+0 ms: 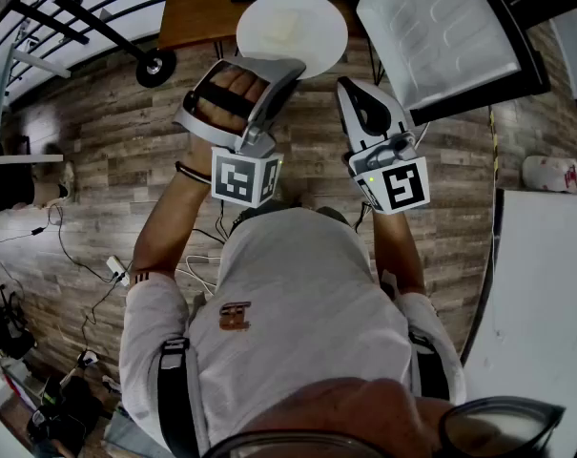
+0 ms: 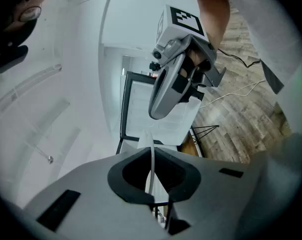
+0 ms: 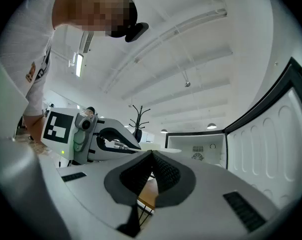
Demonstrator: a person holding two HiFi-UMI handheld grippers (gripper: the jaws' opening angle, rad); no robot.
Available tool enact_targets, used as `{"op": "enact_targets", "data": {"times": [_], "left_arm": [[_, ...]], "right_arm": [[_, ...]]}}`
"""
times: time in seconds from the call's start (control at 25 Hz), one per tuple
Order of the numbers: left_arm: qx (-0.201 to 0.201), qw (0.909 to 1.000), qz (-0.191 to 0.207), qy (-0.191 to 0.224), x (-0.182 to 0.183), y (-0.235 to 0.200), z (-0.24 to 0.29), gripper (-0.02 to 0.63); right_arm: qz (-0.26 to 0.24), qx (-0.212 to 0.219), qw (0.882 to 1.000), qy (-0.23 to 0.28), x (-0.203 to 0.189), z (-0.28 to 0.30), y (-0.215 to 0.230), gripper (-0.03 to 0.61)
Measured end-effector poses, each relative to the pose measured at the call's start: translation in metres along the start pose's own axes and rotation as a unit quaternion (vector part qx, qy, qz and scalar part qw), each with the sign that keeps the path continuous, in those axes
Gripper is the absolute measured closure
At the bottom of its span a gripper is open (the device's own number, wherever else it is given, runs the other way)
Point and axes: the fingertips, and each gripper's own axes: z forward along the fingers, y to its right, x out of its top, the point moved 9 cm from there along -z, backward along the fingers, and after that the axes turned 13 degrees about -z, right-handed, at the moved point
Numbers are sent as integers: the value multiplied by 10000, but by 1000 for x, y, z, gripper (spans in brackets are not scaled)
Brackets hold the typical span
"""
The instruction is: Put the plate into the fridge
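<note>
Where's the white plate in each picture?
Head view: plate at top middle.
Left gripper view: its thin edge, lower middle, pinched by the left gripper.
Right gripper view: a flat sliver at centre.
Shared landmark: the open fridge, white with a black frame.

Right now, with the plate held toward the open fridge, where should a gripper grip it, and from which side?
By its thin rim, from the side nearest the person. The plate is flat and shallow, so only its edge fits between jaws, as the left gripper shows, shut on that rim. That leaves the far edge free to enter the fridge.
</note>
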Motion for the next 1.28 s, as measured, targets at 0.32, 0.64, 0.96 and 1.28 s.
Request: {"op": "enact_targets", "data": {"times": [0.32,0.64,0.96,1.28], "left_arm": [[-18,10000,-21,-33,-11,-2,-2,586],[-13,10000,0,27,-33,-10,0,586],[-67,9997,77,233,-63,-23,9,586],[-106,9989,120,444,-102,-38,12,586]], "right_arm": [[164,50,9998,104,-1,10,-7,546],[138,-42,9999,70,-4,28,-14,546],[93,-278,9996,-37,-10,51,-21,546],[38,-429,9990,-145,-14,86,-40,546]]}}
